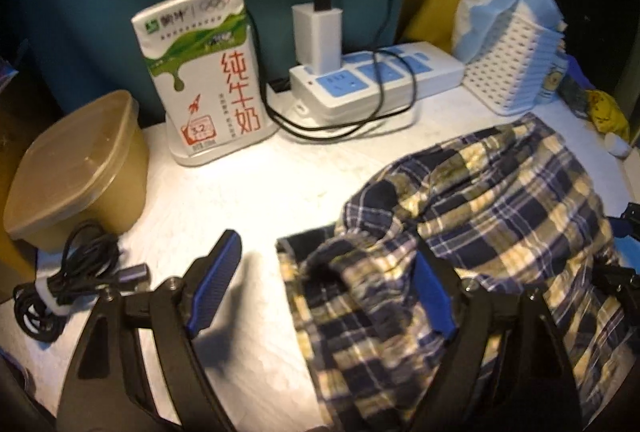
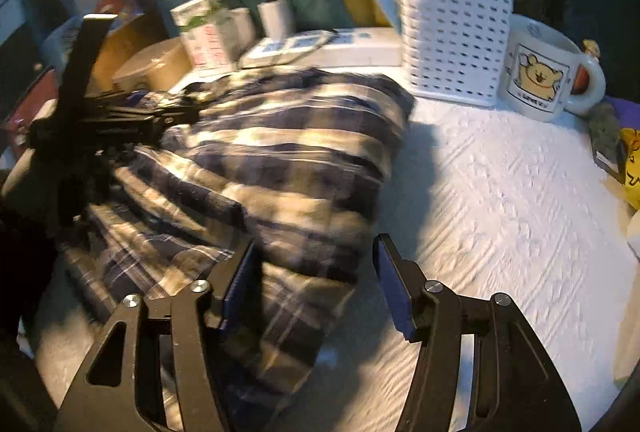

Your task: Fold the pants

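The plaid pants (image 1: pixel 472 216), navy, blue and cream, lie bunched on the white tabletop (image 1: pixel 240 192). My left gripper (image 1: pixel 324 272) is open at the pile's left edge: its right finger rests over the cloth, its left finger is over bare table. In the right wrist view the pants (image 2: pixel 288 152) fill the left middle. My right gripper (image 2: pixel 316 272) is open at the near right edge of the pile, its left finger on the cloth. The left gripper's body (image 2: pixel 100 120) shows dark at the pile's far left.
A milk carton (image 1: pixel 204 72), a power strip (image 1: pixel 376 76) with charger and cable, a lidded tub (image 1: pixel 76 168) and a coiled cable (image 1: pixel 64 280) stand at the back and left. A white basket (image 2: pixel 452 40) and a bear mug (image 2: pixel 548 72) stand at the back right.
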